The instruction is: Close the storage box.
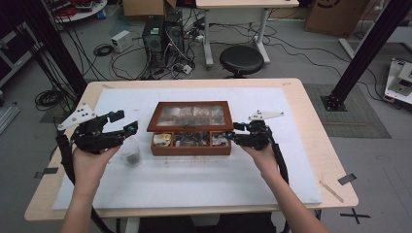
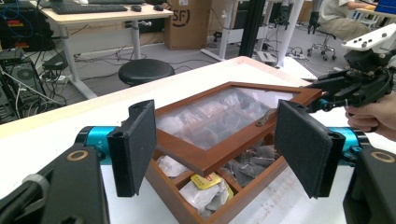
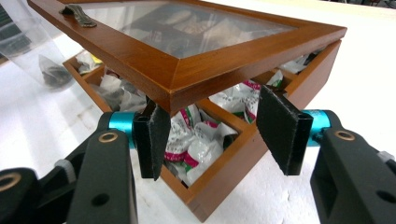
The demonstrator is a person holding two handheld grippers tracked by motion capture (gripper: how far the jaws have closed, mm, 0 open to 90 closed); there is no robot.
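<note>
black left gripper (image 1: 127, 127), right gripper (image 1: 231, 137): teal barrels, grey three-cornered plates, black cables.

light: even, bright, from overhead; floor dimmer than table (image 1: 311, 160)
shadows: soft, short, under box (image 1: 190, 151)
glare: pale sheen on lid (image 3: 187, 28) glass; white mat near blown out beside right gripper (image 3: 215, 135)
blur: all views soft, low detail; close jaws fuzzy
distortion: slight edge bending in gripper views

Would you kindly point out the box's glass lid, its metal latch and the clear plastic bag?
glass lid (image 2: 219, 116), left gripper view, on the glass pane.
metal latch (image 3: 80, 15), right gripper view, on the latch's middle.
clear plastic bag (image 1: 130, 151), high view, on the bag's lower body.
</note>
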